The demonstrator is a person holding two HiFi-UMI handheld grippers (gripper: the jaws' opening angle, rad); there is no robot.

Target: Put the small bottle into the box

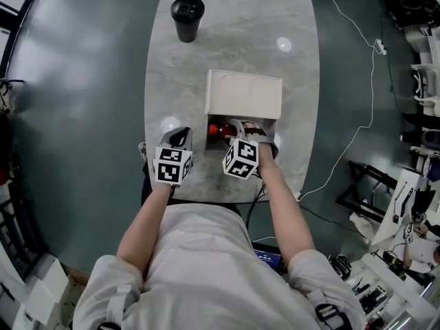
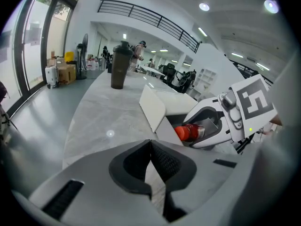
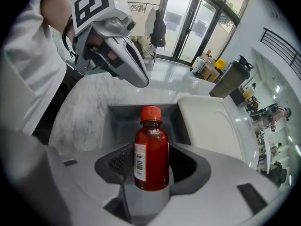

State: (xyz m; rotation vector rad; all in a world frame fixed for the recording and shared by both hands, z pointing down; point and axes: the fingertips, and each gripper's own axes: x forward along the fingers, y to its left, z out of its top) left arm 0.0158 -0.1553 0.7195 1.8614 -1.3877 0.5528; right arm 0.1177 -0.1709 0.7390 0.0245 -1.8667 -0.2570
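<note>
My right gripper point(image 1: 234, 130) point(image 3: 151, 163) is shut on the small bottle point(image 3: 151, 154), which has dark red contents, a red cap and a white label. It holds the bottle point(image 1: 220, 129) point(image 2: 188, 132) by its body, cap forward, over the open grey inside of the box point(image 3: 117, 119). The box's white lid point(image 1: 244, 93) point(image 3: 211, 121) is folded back on the far side. My left gripper point(image 1: 180, 140) point(image 2: 150, 160) hovers just left of the box, shut, with nothing between its jaws.
A black tumbler point(image 1: 187, 18) point(image 2: 118, 65) stands at the far end of the marble table point(image 1: 289, 67). A white cable point(image 1: 357, 40) runs across the floor on the right. Chairs and equipment crowd the right edge.
</note>
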